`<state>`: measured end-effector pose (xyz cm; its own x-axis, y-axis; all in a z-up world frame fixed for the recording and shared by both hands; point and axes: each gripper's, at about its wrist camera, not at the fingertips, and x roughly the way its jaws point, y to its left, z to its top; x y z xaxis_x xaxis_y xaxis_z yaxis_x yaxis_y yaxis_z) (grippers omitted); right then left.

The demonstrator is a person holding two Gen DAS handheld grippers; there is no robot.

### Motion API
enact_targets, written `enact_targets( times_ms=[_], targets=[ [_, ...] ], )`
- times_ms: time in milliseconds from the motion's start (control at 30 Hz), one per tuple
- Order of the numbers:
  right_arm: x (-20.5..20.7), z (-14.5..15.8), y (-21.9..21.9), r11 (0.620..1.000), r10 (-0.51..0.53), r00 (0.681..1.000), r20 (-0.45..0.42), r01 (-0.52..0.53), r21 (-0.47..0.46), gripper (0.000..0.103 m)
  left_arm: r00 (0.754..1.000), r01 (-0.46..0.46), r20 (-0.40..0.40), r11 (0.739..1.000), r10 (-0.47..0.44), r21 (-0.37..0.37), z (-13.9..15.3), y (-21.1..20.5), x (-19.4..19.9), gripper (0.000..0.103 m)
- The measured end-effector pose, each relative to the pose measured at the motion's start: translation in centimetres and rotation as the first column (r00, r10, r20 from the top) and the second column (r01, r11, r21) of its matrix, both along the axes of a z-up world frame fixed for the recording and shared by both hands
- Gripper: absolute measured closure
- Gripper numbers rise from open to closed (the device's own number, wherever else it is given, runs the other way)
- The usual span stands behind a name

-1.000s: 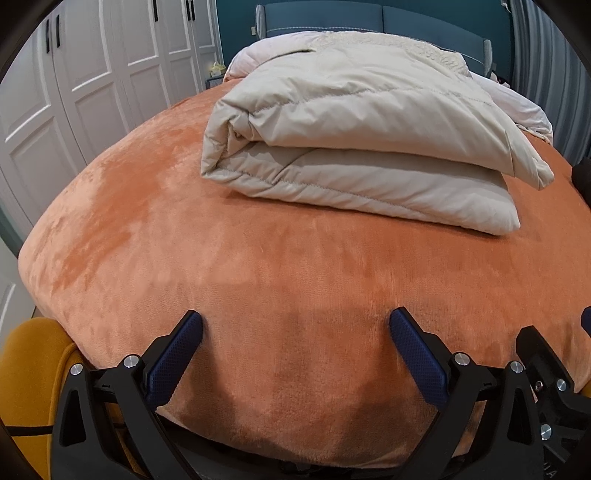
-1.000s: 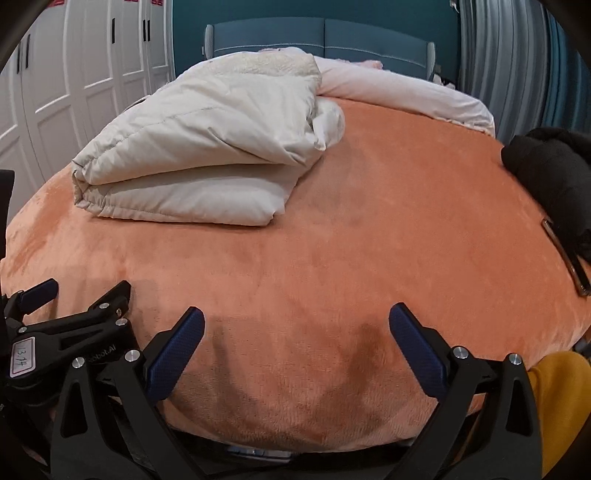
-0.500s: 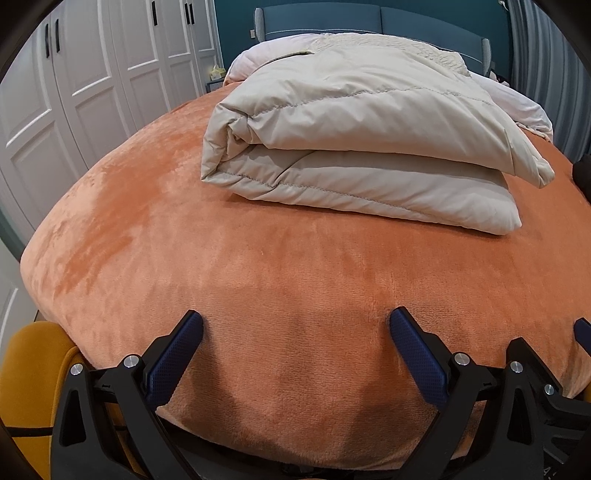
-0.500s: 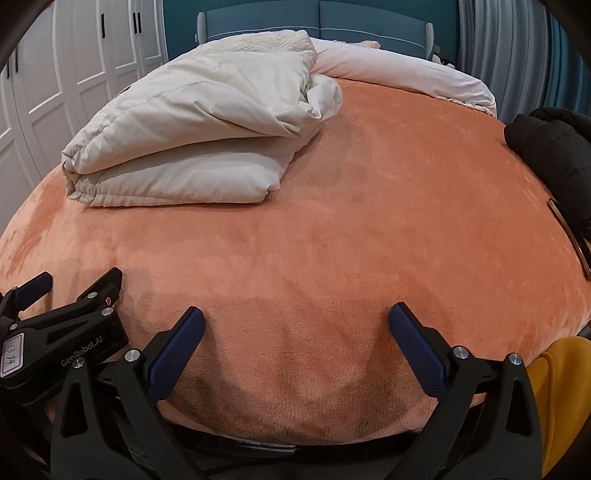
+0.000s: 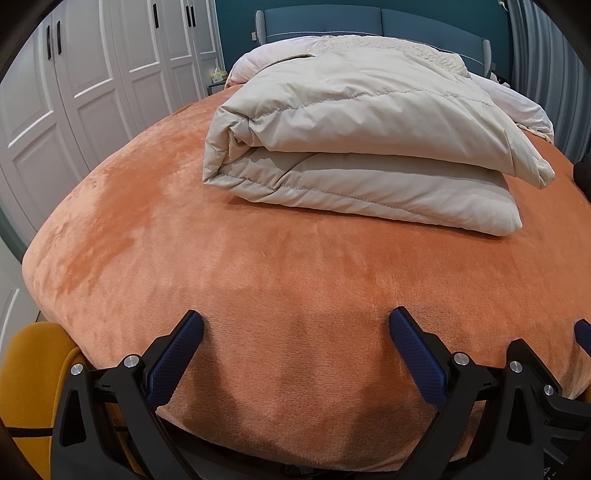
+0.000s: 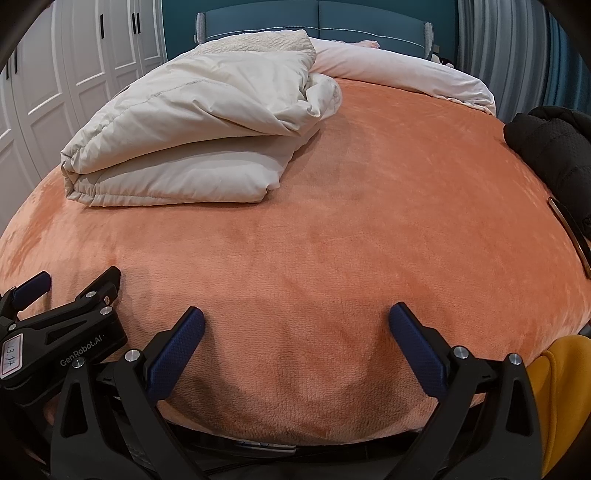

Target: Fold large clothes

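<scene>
White wardrobe doors [image 5: 92, 74], teal wall [image 6: 177, 26], blue headboard [image 5: 369, 20], grey curtains [image 6: 509, 48]

Only the right wrist view carries readable text. At its lower left, the black body of the left gripper [image 6: 64, 295] bears the pale printed brand "GenRobot.AI" [image 6: 81, 351], running slightly uphill to the right along the housing. Farther left on the same body, at the frame's edge, sits a small white label [image 6: 10, 355] with a reddish border; its handwritten digits read roughly "13 14", though the punctuation between them is too small to make out. In the left wrist view, a few pale characters show at the bottom right corner on the other gripper's black housing, cut off by the frame and illegible.
</scene>
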<state>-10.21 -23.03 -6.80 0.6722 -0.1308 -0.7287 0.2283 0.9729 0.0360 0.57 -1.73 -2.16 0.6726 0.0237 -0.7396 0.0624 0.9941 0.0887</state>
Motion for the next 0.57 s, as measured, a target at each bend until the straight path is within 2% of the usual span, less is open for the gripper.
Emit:
enact_targets(
  times_ms=[567],
  targets=[
    [-0.38, -0.11, 0.81, 1.0, -0.015, 1.0, 0.004, 0.015, 0.0, 0.005, 1.0, -0.014, 0.025, 1.0, 0.013, 0.017, 0.5, -0.7, -0.5, 0.007]
  ],
)
